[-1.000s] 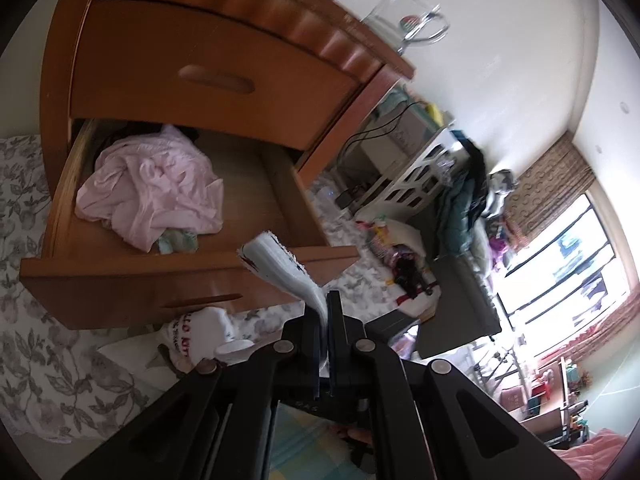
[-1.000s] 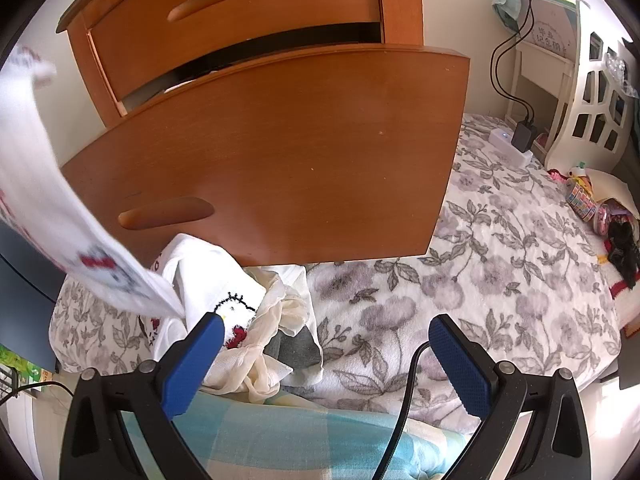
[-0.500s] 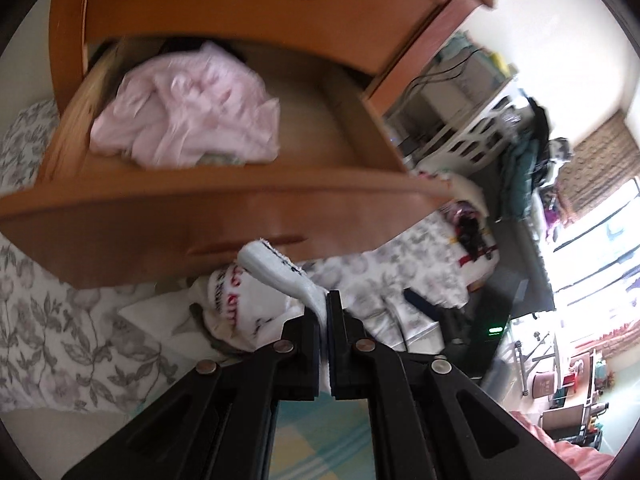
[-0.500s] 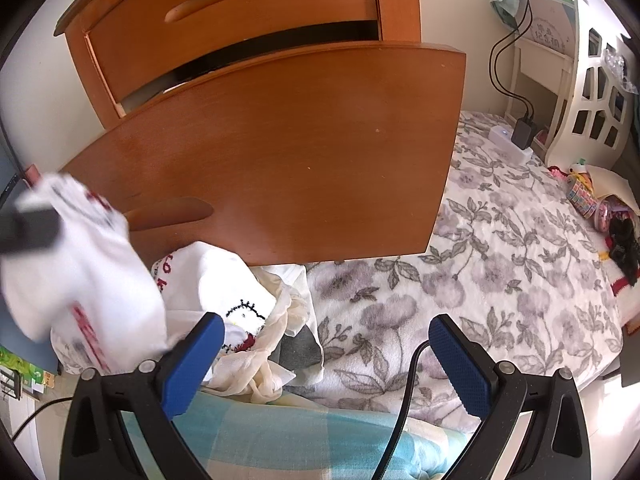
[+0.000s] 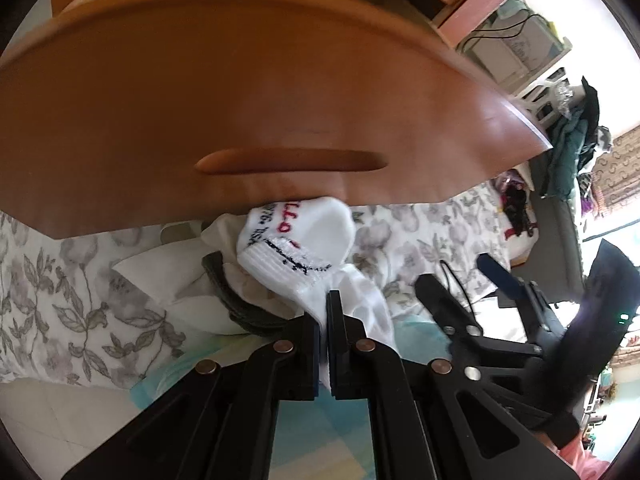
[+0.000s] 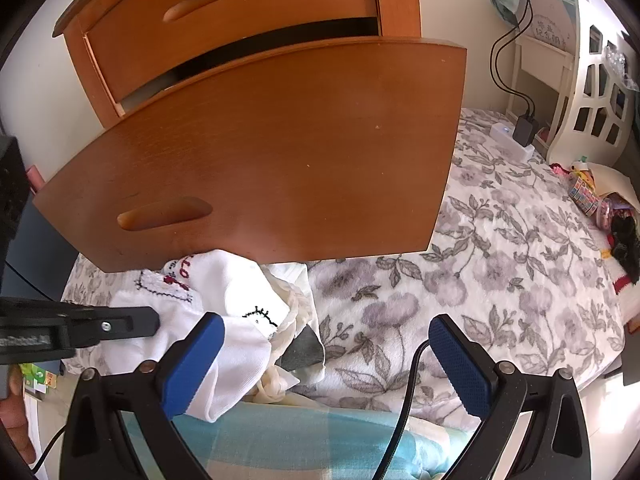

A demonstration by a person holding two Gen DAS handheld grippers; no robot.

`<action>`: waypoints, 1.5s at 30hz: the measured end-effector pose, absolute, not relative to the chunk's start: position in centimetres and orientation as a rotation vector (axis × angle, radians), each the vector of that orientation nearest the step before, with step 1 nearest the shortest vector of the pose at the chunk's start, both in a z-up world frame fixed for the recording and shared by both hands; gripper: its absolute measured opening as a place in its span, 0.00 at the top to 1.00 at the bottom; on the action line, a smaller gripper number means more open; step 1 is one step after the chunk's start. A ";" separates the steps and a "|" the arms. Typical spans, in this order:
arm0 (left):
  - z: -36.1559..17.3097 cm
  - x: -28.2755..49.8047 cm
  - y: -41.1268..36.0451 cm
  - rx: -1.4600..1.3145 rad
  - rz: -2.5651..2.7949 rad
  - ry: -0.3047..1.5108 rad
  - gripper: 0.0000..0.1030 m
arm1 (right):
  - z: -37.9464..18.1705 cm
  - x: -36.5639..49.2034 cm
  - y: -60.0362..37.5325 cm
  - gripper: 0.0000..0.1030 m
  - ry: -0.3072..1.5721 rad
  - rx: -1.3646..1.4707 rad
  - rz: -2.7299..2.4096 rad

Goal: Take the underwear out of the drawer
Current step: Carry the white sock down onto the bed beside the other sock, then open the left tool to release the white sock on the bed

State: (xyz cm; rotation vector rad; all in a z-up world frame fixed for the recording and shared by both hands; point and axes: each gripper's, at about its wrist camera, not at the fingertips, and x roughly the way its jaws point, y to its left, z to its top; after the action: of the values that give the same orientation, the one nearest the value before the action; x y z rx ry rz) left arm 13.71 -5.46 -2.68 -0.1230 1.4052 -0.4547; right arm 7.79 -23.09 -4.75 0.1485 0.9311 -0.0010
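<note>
The left tongs (image 5: 324,308) pinch a white printed cotton garment (image 5: 296,240) at six o'clock below the open wooden drawer front (image 5: 240,100); the right tongs (image 6: 324,344) stand spread over the floral bedspread (image 6: 500,260).

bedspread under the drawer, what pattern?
Grey floral print on white bedspread; clearest in right wrist view.

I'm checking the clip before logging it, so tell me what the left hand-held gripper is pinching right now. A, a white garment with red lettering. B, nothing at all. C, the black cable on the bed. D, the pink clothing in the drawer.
A: the left hand-held gripper is shut on the white garment, whose red lettering shows just below the drawer front, over the clothes pile on the bed.
</note>
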 end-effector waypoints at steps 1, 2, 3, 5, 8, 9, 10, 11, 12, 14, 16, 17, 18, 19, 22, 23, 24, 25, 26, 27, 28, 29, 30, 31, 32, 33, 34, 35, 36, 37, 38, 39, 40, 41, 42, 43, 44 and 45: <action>-3.0 13.8 -5.3 -0.126 -0.448 1.412 0.98 | -4.8 7.8 -23.1 0.00 0.931 0.149 -0.001; -3.4 13.8 -5.2 -0.130 -0.439 1.420 0.97 | -4.7 7.8 -23.1 0.00 0.931 0.149 -0.001; -3.6 13.9 -5.1 -0.132 -0.434 1.425 0.97 | -4.7 7.8 -23.1 0.00 0.931 0.149 -0.001; -4.2 14.0 -5.0 -0.138 -0.425 1.437 0.97 | -4.7 7.8 -23.1 0.00 0.931 0.149 -0.001; -5.0 14.1 -5.1 -0.139 -0.420 1.454 0.97 | -4.7 7.8 -23.1 0.00 0.931 0.149 -0.001; -5.3 14.2 -5.2 -0.138 -0.420 1.458 0.97 | -4.7 7.8 -23.1 0.00 0.931 0.149 -0.001; -5.5 14.2 -5.2 -0.139 -0.419 1.461 0.97 | -4.7 7.8 -23.1 0.00 0.932 0.149 -0.001; -5.8 14.3 -5.3 -0.141 -0.416 1.469 0.97 | -4.7 7.8 -23.1 0.00 0.931 0.149 -0.001; -6.1 14.4 -5.3 -0.145 -0.414 1.475 0.97 | -4.7 7.8 -23.1 0.00 0.931 0.149 -0.001; -6.7 14.5 -5.3 -0.155 -0.409 1.489 0.96 | -4.7 7.8 -23.1 0.00 0.931 0.149 -0.001; -7.0 14.4 -5.2 -0.165 -0.405 1.498 0.96 | -4.7 7.8 -23.1 0.00 0.931 0.150 -0.001; -7.1 14.4 -5.1 -0.169 -0.403 1.501 0.96 | -4.7 7.8 -23.1 0.00 0.932 0.150 -0.001; -7.1 14.4 -5.0 -0.172 -0.402 1.502 0.95 | -4.7 7.8 -23.2 0.00 0.933 0.150 -0.001; -7.2 14.4 -5.0 -0.174 -0.402 1.503 0.95 | -4.8 7.8 -23.1 0.00 0.933 0.149 -0.001; -7.3 14.4 -5.0 -0.176 -0.397 1.509 0.93 | -4.8 7.7 -23.1 0.00 0.932 0.147 -0.001; -7.2 14.4 -5.0 -0.175 -0.396 1.511 0.93 | -4.8 7.7 -23.1 0.00 0.932 0.148 -0.001; -7.2 14.4 -5.0 -0.175 -0.395 1.513 0.92 | -4.8 7.7 -23.1 0.00 0.932 0.148 -0.001; -7.2 14.4 -5.0 -0.176 -0.393 1.516 0.90 | -4.8 7.7 -23.1 0.00 0.932 0.149 -0.002; -7.1 14.4 -5.0 -0.178 -0.393 1.518 0.88 | -4.8 7.7 -23.1 0.00 0.932 0.149 -0.002; -7.0 14.4 -4.9 -0.180 -0.391 1.519 0.84 | -4.7 7.7 -23.1 0.00 0.932 0.149 -0.002; -6.8 14.4 -4.8 -0.181 -0.389 1.522 0.79 | -4.7 7.6 -23.1 0.00 0.931 0.148 -0.002; -6.7 14.4 -4.7 -0.182 -0.387 1.523 0.77 | -4.7 7.7 -23.2 0.00 0.931 0.148 -0.002; -6.4 14.4 -4.6 -0.184 -0.389 1.521 0.72 | -4.7 7.6 -23.2 0.00 0.931 0.148 -0.002; -6.2 14.3 -4.5 -0.185 -0.394 1.520 0.67 | -4.7 7.6 -23.2 0.00 0.931 0.149 -0.002; -5.9 14.3 -4.4 -0.186 -0.398 1.516 0.64 | -4.6 7.6 -23.2 0.00 0.931 0.149 -0.002; -5.6 14.3 -4.4 -0.185 -0.401 1.511 0.61 | -4.6 7.7 -23.2 0.00 0.931 0.149 -0.002; -5.2 14.2 -4.3 -0.178 -0.404 1.505 0.61 | -4.6 7.6 -23.2 0.00 0.931 0.149 -0.001; -4.8 14.2 -4.3 -0.170 -0.404 1.498 0.61 | -4.6 7.6 -23.2 0.00 0.932 0.149 -0.001; -4.5 14.3 -4.3 -0.166 -0.403 1.492 0.60 | -4.6 7.6 -23.1 0.00 0.932 0.149 -0.001; -4.1 14.3 -4.2 -0.165 -0.402 1.486 0.60 | -4.6 7.6 -23.1 0.00 0.931 0.148 -0.001; -3.7 14.3 -4.2 -0.166 -0.404 1.479 0.59 | -4.6 7.6 -23.2 0.00 0.931 0.148 -0.001; -3.2 14.4 -4.1 -0.166 -0.406 1.470 0.59 | -4.6 7.6 -23.2 0.00 0.931 0.149 -0.001; -3.0 14.4 -4.0 -0.165 -0.408 1.464 0.59 | -4.6 7.6 -23.2 0.00 0.932 0.150 -0.001; -2.5 14.4 -4.0 -0.161 -0.412 1.455 0.59 | -4.6 7.6 -23.2 0.00 0.932 0.149 -0.001; -2.2 14.4 -4.0 -0.158 -0.417 1.449 0.59 | -4.6 7.7 -23.2 0.00 0.933 0.150 -0.001; -1.7 14.4 -4.0 -0.158 -0.425 1.442 0.59 | -4.6 7.6 -23.2 0.00 0.933 0.149 -0.001; -1.0 14.5 -3.9 -0.169 -0.440 1.432 0.59 | -4.6 7.7 -23.2 0.00 0.932 0.149 -0.001; -0.4 14.6 -3.7 -0.183 -0.456 1.421 0.59 | -4.6 7.7 -23.2 0.00 0.932 0.149 -0.001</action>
State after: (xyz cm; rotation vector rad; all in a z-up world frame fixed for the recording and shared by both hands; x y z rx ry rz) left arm 14.56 -3.66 -0.42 -0.1826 1.4213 -0.4557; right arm 7.68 -23.21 -4.59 0.1493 0.9324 -0.0008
